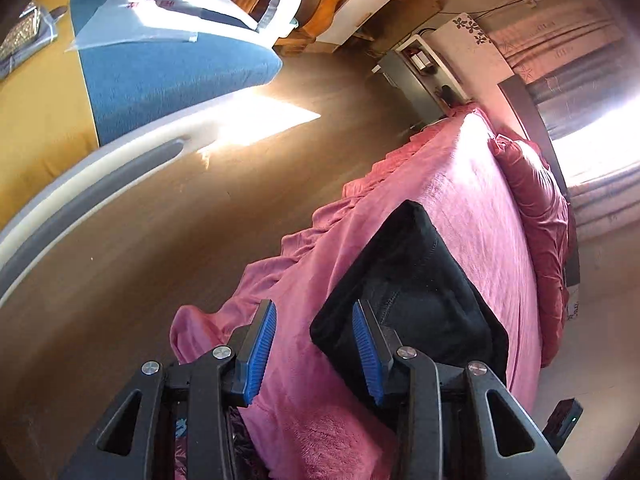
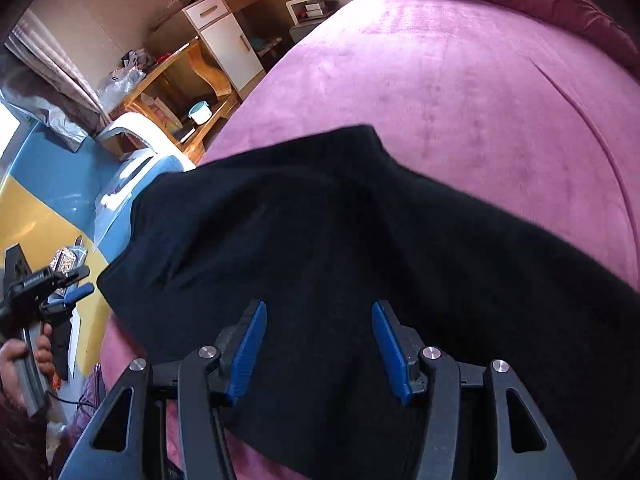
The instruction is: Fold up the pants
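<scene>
Black pants lie folded in a compact rectangle on a pink bed cover. In the right wrist view the pants fill the middle of the frame on the cover. My left gripper is open and empty, held off the near left corner of the pants above the bed edge. My right gripper is open and empty, just above the black cloth. The left gripper also shows in the right wrist view, held by a hand at the far left, away from the pants.
A brown floor lies left of the bed. A blue and yellow mat with a white frame is beyond it. A wooden desk with white drawers stands by the wall. Red pillows lie at the bed's head.
</scene>
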`<state>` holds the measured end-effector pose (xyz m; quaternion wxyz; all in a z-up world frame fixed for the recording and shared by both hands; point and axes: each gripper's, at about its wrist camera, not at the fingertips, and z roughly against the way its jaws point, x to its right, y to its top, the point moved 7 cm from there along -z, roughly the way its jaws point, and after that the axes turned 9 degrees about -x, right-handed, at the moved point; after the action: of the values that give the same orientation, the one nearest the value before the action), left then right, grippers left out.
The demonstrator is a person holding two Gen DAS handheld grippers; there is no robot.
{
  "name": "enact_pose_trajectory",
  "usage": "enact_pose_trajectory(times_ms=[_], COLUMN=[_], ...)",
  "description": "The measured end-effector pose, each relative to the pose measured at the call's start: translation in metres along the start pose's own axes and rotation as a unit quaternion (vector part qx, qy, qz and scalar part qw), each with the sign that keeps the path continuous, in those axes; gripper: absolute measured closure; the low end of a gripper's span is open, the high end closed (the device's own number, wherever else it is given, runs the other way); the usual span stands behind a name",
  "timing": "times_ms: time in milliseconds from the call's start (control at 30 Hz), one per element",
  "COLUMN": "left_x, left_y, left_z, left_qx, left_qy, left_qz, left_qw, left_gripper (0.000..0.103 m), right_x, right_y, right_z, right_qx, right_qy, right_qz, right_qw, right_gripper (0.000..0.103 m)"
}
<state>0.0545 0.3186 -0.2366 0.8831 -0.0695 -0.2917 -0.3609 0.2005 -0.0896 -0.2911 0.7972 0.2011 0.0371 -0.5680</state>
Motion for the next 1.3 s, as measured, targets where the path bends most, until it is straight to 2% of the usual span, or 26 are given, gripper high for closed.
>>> enact_pose_trajectory(times_ms=[167,200,233,267,400,467,533,633,700,767,800,833,933,1033,1100,1167,1300], left_x=[0.018,0.019,0.022,0.028,0.042,0.044,0.041,0.029,0.026,0.027,0.027,0.028,0.042,0.065,0.082,0.098,0.126], left_y=[-0.009,-0.011,-0.012,-0.014,-0.014,-0.011,-0.009,-0.010,-0.015,-0.018,-0.018,-0.018,-0.023,-0.032,-0.037,-0.045,-0.060], left_z=[-0.022,-0.024,-0.027,-0.030,-0.026,-0.016,-0.013,-0.032,-0.042,-0.038,-0.033,-0.027,-0.002,0.018,0.026,0.031,0.032], left_qx=[-0.021,-0.021,-0.023,-0.026,-0.004,0.008,0.014,-0.010,-0.017,0.005,0.018,0.035,0.090,0.123,0.141,0.146,0.147], left_qy=[-0.003,0.003,0.004,0.001,0.020,0.028,0.057,0.100,0.134,0.165,0.186,0.207,0.235,0.213,0.206,0.186,0.163], left_qz=[-0.021,-0.026,-0.034,-0.045,-0.094,-0.103,-0.116,-0.125,-0.137,-0.146,-0.148,-0.145,-0.168,-0.196,-0.220,-0.242,-0.277], left_qw=[0.9996,0.9994,0.9992,0.9986,0.9954,0.9942,0.9915,0.9871,0.9813,0.9754,0.9712,0.9669,0.9533,0.9492,0.9430,0.9411,0.9355], left_gripper=[0.064,0.066,0.070,0.080,0.096,0.096,0.096,0.096,0.093,0.086,0.074,0.069,0.069,0.069,0.069,0.069,0.069], right_x=[0.000,0.001,0.002,0.003,0.010,0.011,0.017,0.021,0.020,0.018,0.016,0.016,0.013,0.007,0.003,-0.002,-0.008], right_y=[-0.038,-0.045,-0.049,-0.052,-0.060,-0.066,-0.073,-0.077,-0.077,-0.079,-0.079,-0.079,-0.081,-0.082,-0.081,-0.081,-0.081], right_z=[-0.010,-0.010,-0.009,-0.009,-0.001,0.000,-0.004,-0.007,-0.008,-0.010,-0.012,-0.013,-0.014,-0.018,-0.020,-0.021,-0.025], right_qx=[-0.016,-0.019,-0.019,-0.017,-0.009,-0.013,-0.014,-0.007,-0.006,-0.007,-0.006,-0.004,0.002,0.006,0.010,0.013,0.010], right_qy=[0.005,0.007,0.007,0.004,0.008,0.014,0.003,0.003,-0.003,-0.010,-0.011,-0.009,0.001,-0.004,-0.005,-0.004,-0.016], right_qz=[-0.028,-0.034,-0.037,-0.039,-0.057,-0.055,-0.053,-0.051,-0.048,-0.040,-0.037,-0.037,-0.037,-0.033,-0.036,-0.038,-0.026], right_qw=[0.999,0.999,0.999,0.999,0.998,0.998,0.999,0.999,0.999,0.999,0.999,0.999,0.999,0.999,0.999,0.999,0.999], right_gripper=[0.047,0.047,0.047,0.047,0.047,0.047,0.047,0.047,0.047,0.044,0.043,0.040,0.029,0.020,0.017,0.011,0.011])
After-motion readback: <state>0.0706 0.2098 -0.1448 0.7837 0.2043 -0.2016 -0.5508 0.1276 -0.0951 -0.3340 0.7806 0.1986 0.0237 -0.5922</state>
